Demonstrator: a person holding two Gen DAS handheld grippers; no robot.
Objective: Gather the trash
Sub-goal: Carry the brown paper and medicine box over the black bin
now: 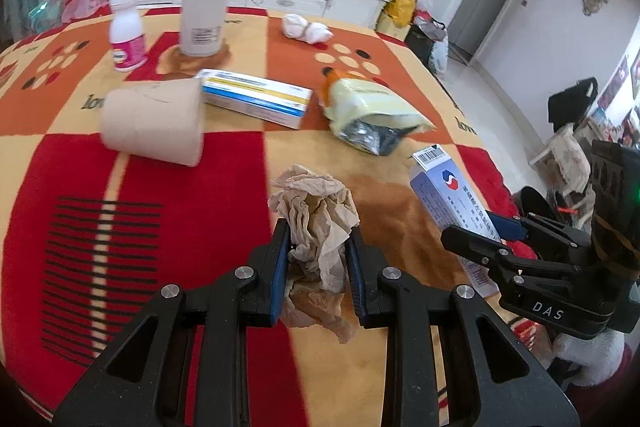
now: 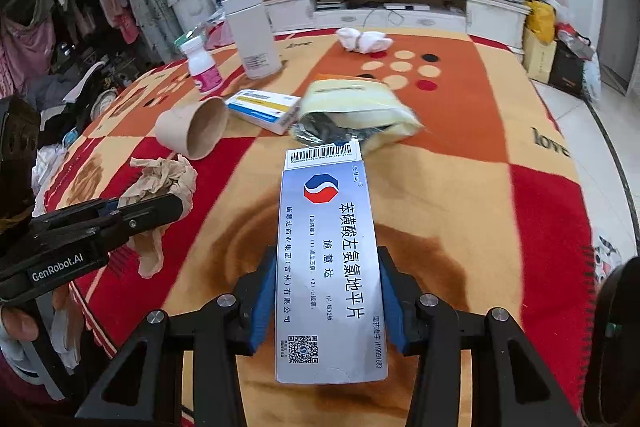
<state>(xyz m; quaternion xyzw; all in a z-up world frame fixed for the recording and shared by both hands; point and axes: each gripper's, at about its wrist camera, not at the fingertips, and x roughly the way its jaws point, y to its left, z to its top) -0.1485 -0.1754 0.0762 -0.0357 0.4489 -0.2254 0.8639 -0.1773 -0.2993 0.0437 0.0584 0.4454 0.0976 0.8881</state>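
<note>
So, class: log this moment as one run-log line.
left gripper: shut on crumpled tissue | right gripper: shut on medicine box | paper cup: on table

Blanket (image 1: 168, 211): red, orange, pale-yellow checks; black stripe block, dots, black "love" lettering.
Crumpled tissue (image 1: 316, 227): beige-brown.
Medicine box (image 2: 328, 267): pale silver-blue, red-blue octagon logo, dark blue characters, black barcode and QR code.
Paper cup (image 1: 154, 125): plain tan.
Second carton (image 1: 256, 99): white with blue and yellow bands.
Pouch (image 1: 372, 107): pale yellow, orange corner, silver inside.
Pill bottle (image 1: 127, 35): white, pink label.
Tall canister (image 1: 205, 3): white.
Gripper pads (image 1: 280, 267): blue on black fingers.
</note>
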